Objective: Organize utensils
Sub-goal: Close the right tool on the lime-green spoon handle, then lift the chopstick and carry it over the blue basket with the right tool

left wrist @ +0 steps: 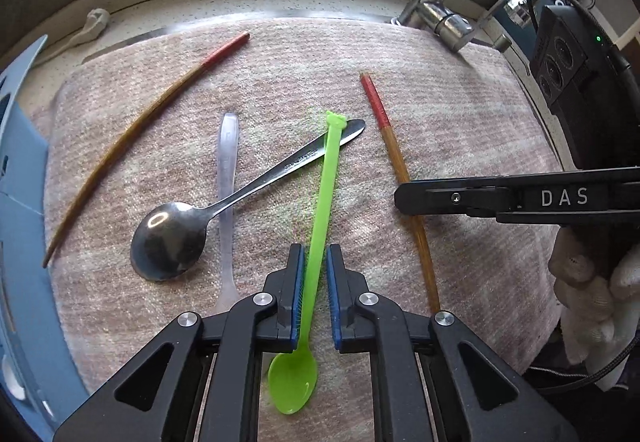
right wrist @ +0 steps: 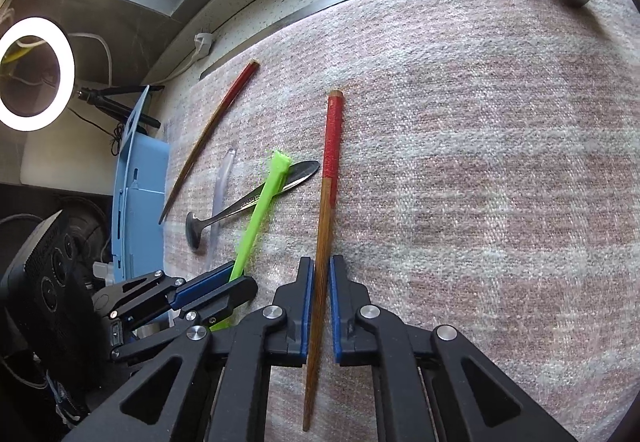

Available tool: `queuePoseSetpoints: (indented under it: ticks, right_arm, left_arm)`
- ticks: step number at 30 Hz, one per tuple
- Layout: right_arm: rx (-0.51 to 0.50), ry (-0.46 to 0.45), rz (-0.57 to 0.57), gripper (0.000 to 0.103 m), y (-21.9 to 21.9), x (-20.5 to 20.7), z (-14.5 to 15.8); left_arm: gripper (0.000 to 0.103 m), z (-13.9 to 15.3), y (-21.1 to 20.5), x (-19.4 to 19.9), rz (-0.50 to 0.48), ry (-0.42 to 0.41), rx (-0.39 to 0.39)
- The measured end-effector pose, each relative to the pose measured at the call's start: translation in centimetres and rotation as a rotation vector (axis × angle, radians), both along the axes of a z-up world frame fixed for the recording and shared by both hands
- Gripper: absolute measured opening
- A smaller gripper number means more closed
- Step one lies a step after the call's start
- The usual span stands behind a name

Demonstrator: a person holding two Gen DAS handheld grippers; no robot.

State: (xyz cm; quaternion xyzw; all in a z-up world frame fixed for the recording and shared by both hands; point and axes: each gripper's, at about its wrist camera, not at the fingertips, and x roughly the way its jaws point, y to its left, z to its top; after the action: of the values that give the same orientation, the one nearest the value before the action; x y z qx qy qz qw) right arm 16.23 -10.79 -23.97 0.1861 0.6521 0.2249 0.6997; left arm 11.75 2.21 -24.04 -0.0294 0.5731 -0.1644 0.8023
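Note:
A green plastic spoon (left wrist: 326, 177) lies on a pink towel (left wrist: 460, 113), its handle crossing the handle of a metal spoon (left wrist: 172, 238). My left gripper (left wrist: 314, 248) is shut on the green handle just above the bowl; the right wrist view shows the left gripper (right wrist: 240, 278) at lower left. A red-topped wooden chopstick (right wrist: 332, 145) runs straight between the blue pads of my right gripper (right wrist: 319, 262), which is shut on its lower half. A second chopstick (left wrist: 132, 125) lies at the far left. A clear plastic spoon (left wrist: 227, 145) rests under the metal one.
A chrome faucet (left wrist: 448, 17) stands at the towel's back right corner. A blue plastic rack (left wrist: 20, 161) borders the towel's left edge. A gloved hand (left wrist: 588, 282) holds the right gripper. A ring light (right wrist: 36, 73) glows at far left.

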Motion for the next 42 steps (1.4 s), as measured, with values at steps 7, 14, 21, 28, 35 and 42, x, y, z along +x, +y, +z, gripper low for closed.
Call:
queuePoseSetpoints:
  ticks: [7, 14, 21, 28, 35, 42]
  right_arm:
    - [0.027, 0.008, -0.024, 0.006, 0.3, 0.0, 0.4]
    - [0.064, 0.024, -0.068, 0.006, -0.9, 0.0, 1.0]
    - [0.079, -0.047, -0.076, 0.006, -1.7, 0.3, 3.9]
    - [0.093, -0.124, -0.040, 0.006, 0.0, 0.9, 7.1]
    - [0.118, -0.169, 0.031, 0.006, 4.2, 1.2, 9.3]
    - [0.116, -0.162, 0.071, 0.006, 6.9, 1.2, 9.1]
  left_arm:
    - [0.005, 0.4, 1.1, -0.8, 0.035, -0.001, -0.057]
    - [0.005, 1.4, 2.1, -1.8, 0.050, -0.024, -0.081]
    - [0.005, 5.1, 3.7, -2.6, 0.066, -0.118, -0.102]
    - [0.005, 8.7, 6.1, -4.1, 0.097, -0.223, -0.115]
    - [0.005, 10.7, 9.5, -4.9, 0.172, -0.276, -0.111]
    - [0.005, 9.8, 12.4, -6.0, 0.239, -0.259, -0.100]
